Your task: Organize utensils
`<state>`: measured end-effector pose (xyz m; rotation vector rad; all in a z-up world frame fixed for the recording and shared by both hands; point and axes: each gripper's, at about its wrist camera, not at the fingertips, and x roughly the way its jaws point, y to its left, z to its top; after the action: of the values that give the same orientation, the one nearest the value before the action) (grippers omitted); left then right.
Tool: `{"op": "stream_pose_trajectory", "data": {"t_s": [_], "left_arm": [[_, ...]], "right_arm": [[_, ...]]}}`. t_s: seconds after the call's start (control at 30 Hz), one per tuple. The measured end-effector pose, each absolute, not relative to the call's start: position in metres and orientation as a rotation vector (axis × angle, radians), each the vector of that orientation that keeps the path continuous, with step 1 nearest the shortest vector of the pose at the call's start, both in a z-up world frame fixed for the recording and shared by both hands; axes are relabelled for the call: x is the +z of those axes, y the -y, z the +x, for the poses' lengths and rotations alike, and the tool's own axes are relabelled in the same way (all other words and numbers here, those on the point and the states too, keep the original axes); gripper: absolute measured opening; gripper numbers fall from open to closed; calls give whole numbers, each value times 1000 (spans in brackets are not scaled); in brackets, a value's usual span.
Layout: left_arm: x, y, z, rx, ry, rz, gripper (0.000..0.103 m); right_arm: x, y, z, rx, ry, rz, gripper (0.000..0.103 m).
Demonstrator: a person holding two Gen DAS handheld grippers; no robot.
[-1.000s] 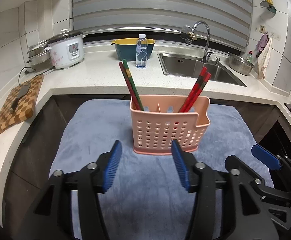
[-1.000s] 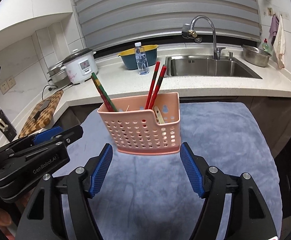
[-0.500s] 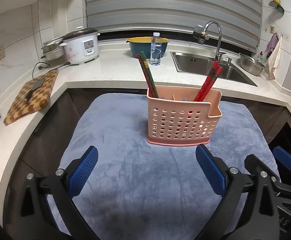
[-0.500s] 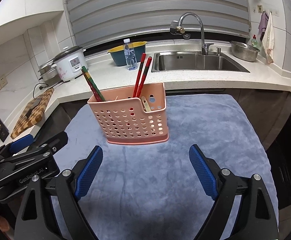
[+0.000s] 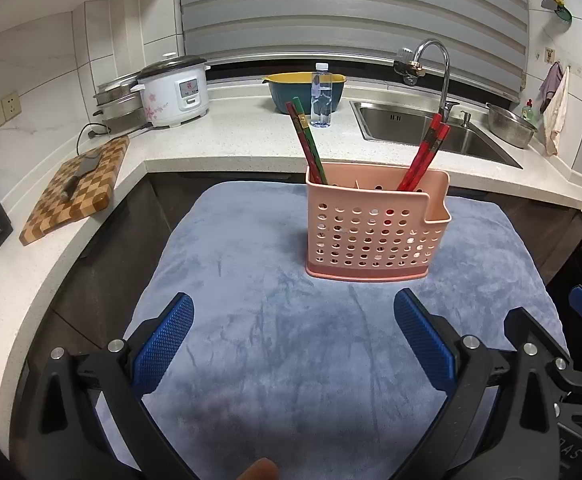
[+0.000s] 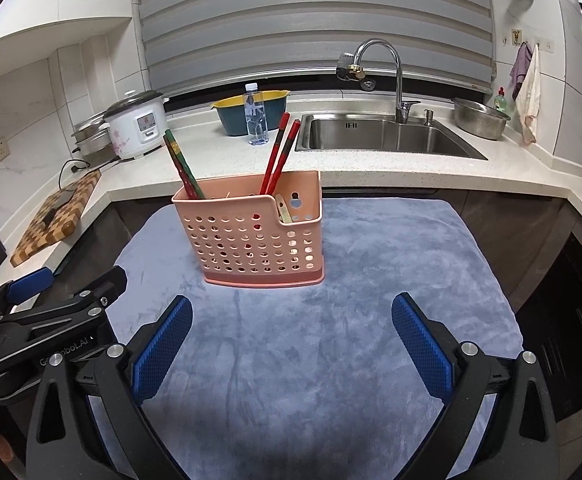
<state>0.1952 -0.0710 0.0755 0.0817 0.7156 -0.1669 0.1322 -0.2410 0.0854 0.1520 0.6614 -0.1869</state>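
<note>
A pink perforated utensil basket (image 5: 375, 236) (image 6: 255, 240) stands upright on a blue-grey mat (image 5: 251, 280) (image 6: 391, 260). A red-and-green chopstick pair (image 5: 307, 140) (image 6: 181, 164) leans in its left compartment. A red pair (image 5: 427, 152) (image 6: 279, 148) leans in the middle one. A pale utensil (image 6: 283, 208) shows in the low right compartment. My left gripper (image 5: 293, 300) is open wide, short of the basket, with nothing between its fingers. My right gripper (image 6: 291, 301) is also short of the basket, its jaws opening with only mat between them.
An L-shaped white counter wraps the mat. On it are a checkered cutting board (image 5: 75, 188) with a knife, a rice cooker (image 5: 173, 94), a water bottle (image 5: 321, 94), a sink (image 5: 423, 128) and a steel bowl (image 5: 511, 124). A fingertip (image 5: 259, 472) shows at the bottom edge.
Both grippers have opened from about half-wide to fully wide and drawn back from the basket, which now sits farther off in both views. The basket and chopsticks have not moved.
</note>
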Motion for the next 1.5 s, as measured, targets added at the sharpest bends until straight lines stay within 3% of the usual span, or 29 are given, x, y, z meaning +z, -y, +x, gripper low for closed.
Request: {"op": "stream_pose_trajectory", "data": {"t_s": [1.5], "left_arm": [[62, 56, 163, -101, -714, 121, 96]], "right_arm": [[70, 243, 100, -217, -704, 137, 96]]}}
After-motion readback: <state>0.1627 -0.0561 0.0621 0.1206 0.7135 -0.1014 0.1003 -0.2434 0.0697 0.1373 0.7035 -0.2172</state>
